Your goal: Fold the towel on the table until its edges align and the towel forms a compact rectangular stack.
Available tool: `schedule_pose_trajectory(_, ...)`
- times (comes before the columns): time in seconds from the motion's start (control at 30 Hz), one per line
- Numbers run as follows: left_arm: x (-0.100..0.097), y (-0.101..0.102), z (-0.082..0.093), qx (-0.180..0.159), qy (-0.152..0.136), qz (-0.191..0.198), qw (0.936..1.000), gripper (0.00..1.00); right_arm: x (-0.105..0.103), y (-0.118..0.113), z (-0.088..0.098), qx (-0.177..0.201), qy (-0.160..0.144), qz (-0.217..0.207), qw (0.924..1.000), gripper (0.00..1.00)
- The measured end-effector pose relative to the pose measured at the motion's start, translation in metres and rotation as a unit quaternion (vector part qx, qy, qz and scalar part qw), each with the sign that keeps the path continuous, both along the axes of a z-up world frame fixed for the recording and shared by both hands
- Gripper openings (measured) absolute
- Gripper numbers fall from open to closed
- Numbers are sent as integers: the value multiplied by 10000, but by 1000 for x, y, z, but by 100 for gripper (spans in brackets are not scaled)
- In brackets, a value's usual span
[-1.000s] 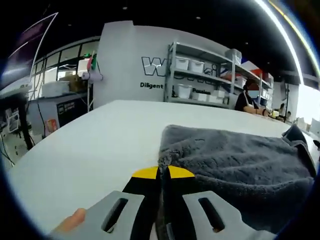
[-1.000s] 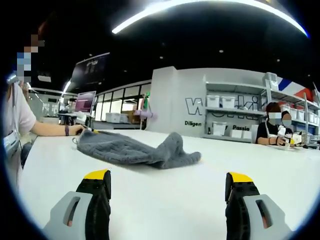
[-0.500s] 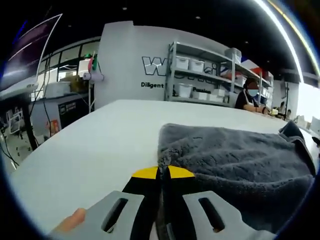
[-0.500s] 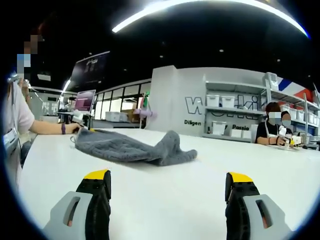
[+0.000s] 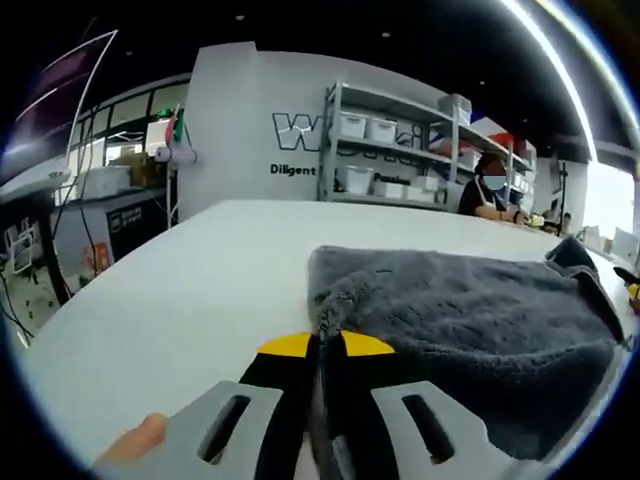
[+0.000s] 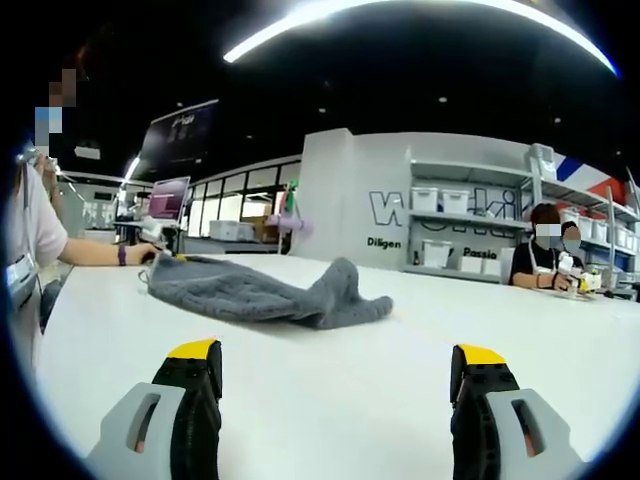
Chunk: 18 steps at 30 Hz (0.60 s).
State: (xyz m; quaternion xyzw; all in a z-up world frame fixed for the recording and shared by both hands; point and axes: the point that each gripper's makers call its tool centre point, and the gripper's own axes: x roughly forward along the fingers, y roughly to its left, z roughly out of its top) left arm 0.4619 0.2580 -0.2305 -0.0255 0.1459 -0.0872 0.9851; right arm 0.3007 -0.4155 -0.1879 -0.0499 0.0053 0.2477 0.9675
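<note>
A grey fluffy towel (image 5: 470,330) lies loosely spread on the white table (image 5: 190,290). My left gripper (image 5: 322,345) is shut on its near corner, the yellow-tipped jaws pressed together on the cloth. In the right gripper view the same towel (image 6: 255,293) lies as a rumpled strip further out on the table (image 6: 400,380), to the left of centre, with one end bunched up. My right gripper (image 6: 335,370) stands open well short of it, nothing between its jaws. The other gripper (image 6: 163,259) shows small at the towel's far left end, held by a person's hand.
A person's arm and torso (image 6: 30,250) are at the table's left edge. Shelving with white bins (image 5: 400,160) stands behind the table against a lettered wall. Two seated people (image 6: 555,262) work at the far right.
The left gripper has drawn the towel's corner a little, and the towel's left end in the right gripper view has shifted slightly left. The right gripper has stayed put.
</note>
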Motion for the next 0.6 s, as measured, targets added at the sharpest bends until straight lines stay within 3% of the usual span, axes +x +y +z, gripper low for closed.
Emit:
schedule_pose_trajectory(0.3, -17, 0, 3, -193, -32, -204, 9996, 20, 0, 1, -1, -4, 15, -37, 10000, 97)
schedule_pose_trajectory(0.43, -25, -8, 9, -271, -175, -456, 9984, 25, 0, 1, -2, -2, 29, -59, 10000, 97)
schedule_pose_trajectory(0.6, -34, -14, 17, -643, -304, -681, 9951, 31, 0, 0, -4, -45, 64, -81, 9999, 96)
